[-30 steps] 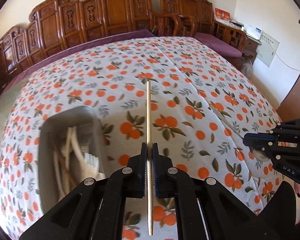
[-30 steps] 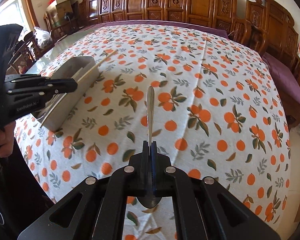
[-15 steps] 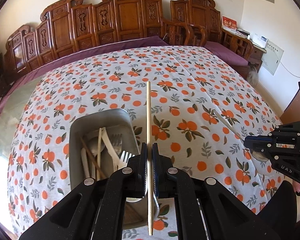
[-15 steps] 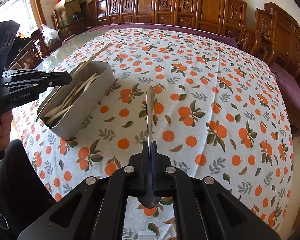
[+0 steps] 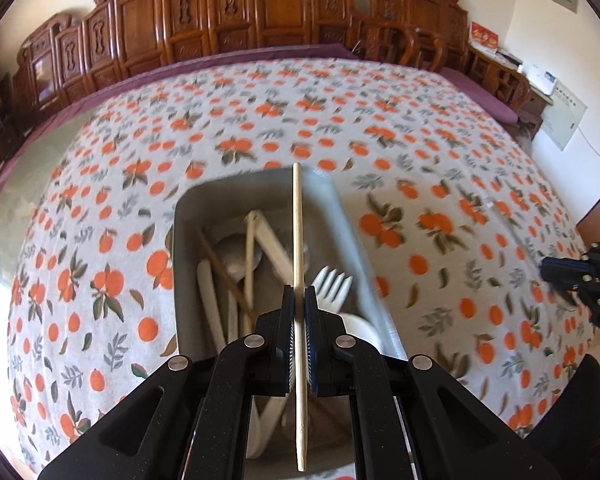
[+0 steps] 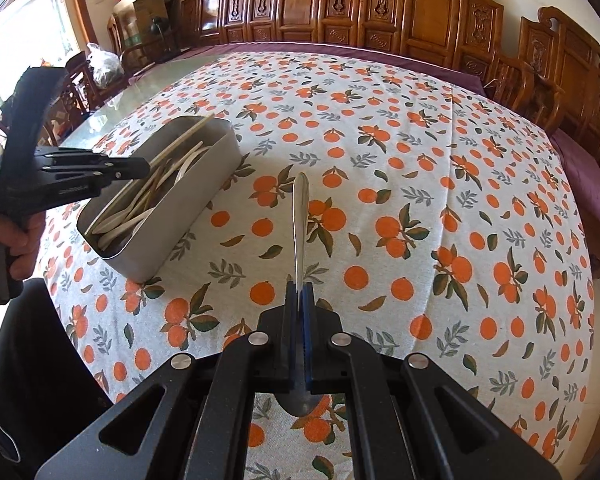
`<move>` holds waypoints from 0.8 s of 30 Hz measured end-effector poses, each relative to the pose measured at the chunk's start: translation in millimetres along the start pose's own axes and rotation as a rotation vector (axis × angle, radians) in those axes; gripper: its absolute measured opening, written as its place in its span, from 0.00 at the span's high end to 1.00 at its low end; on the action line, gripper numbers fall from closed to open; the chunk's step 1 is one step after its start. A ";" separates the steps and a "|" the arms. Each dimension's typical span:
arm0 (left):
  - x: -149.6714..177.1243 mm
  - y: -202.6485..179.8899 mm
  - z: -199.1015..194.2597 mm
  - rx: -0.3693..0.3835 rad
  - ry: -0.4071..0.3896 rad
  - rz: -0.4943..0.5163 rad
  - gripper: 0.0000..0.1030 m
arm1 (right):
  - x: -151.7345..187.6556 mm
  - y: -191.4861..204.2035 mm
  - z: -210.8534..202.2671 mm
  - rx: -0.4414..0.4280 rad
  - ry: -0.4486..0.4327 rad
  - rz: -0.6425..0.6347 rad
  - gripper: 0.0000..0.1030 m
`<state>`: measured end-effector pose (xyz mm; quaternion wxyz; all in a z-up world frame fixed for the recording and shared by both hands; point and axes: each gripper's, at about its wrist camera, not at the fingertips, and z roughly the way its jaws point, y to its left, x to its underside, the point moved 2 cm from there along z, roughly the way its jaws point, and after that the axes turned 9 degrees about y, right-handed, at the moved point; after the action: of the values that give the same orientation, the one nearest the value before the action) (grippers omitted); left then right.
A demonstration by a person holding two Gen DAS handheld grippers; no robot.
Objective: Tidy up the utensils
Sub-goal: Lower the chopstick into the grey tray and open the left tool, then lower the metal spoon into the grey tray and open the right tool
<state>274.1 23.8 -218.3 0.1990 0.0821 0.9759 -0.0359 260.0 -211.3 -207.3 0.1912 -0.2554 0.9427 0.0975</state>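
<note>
My left gripper [image 5: 299,294] is shut on a wooden chopstick [image 5: 298,224] and holds it lengthwise above a grey metal box [image 5: 188,208]. The box holds several white plastic forks, spoons and chopsticks. My right gripper [image 6: 299,290] is shut on a metal spoon [image 6: 300,216], handle pointing forward, above the tablecloth to the right of the box [image 6: 204,176]. The left gripper [image 6: 140,166] shows over the box in the right wrist view. The right gripper [image 5: 548,268] shows at the right edge of the left wrist view.
The table [image 6: 420,160] carries a white cloth printed with oranges. Carved wooden chairs [image 6: 340,4] line its far side. A person's hand [image 6: 8,240] holds the left gripper at the table's near left edge.
My left gripper has moved left with the chopstick until it is over the box. My right gripper holds the spoon in about the same place above the cloth.
</note>
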 end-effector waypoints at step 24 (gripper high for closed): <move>13.6 26.3 -27.8 -0.039 -0.051 -0.031 0.80 | -28.1 39.1 2.5 -0.038 -0.014 -0.047 0.96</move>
<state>255.7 54.6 -199.1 0.2248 0.0620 0.9722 -0.0222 262.9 -164.9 -194.7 0.1953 -0.2802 0.9331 0.1129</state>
